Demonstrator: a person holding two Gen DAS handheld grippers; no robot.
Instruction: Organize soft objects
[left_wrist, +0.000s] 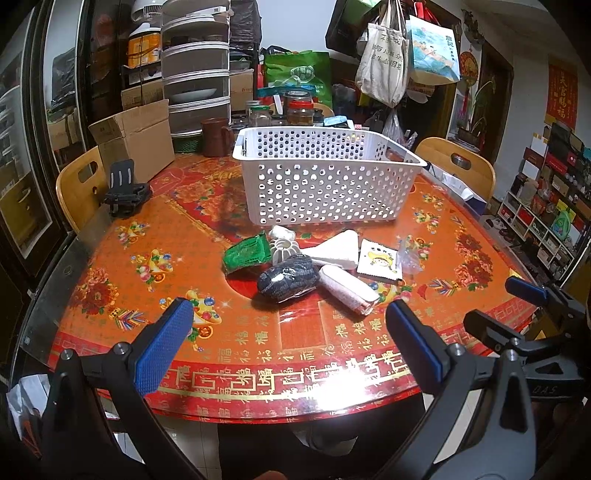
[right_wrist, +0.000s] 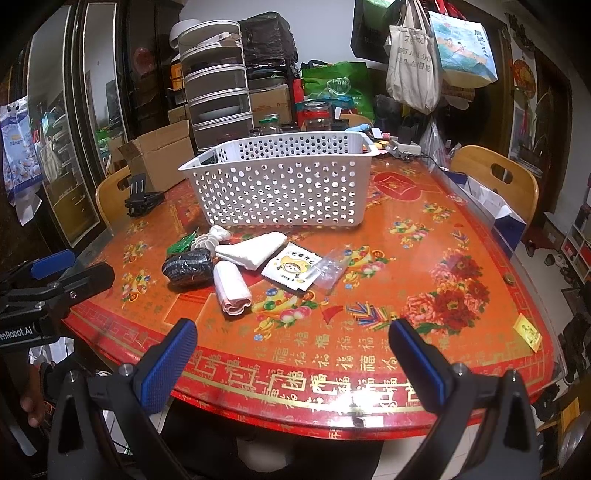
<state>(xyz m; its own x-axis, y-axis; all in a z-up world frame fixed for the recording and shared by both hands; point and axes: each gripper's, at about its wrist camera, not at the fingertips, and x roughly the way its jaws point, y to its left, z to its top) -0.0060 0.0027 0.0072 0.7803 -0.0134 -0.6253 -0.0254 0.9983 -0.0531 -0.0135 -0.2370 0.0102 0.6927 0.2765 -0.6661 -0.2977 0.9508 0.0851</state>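
Both tongs, left (left_wrist: 289, 336) and right (right_wrist: 293, 356), gape wide; the dark roll (left_wrist: 288, 277) half-hides the green bundle (right_wrist: 181, 244).

basket (left_wrist: 325, 177) behind soft items (left_wrist: 295, 273), all on table (left_wrist: 147, 295)

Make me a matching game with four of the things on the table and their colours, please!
Things:
1. basket
2. rolled bundle nearest the left gripper
3. crumpled bag left of the pile
4. gripper pads

Colours:
A. blue
B. green
C. white
D. dark, almost black

Pairs: 1-C, 2-D, 3-B, 4-A
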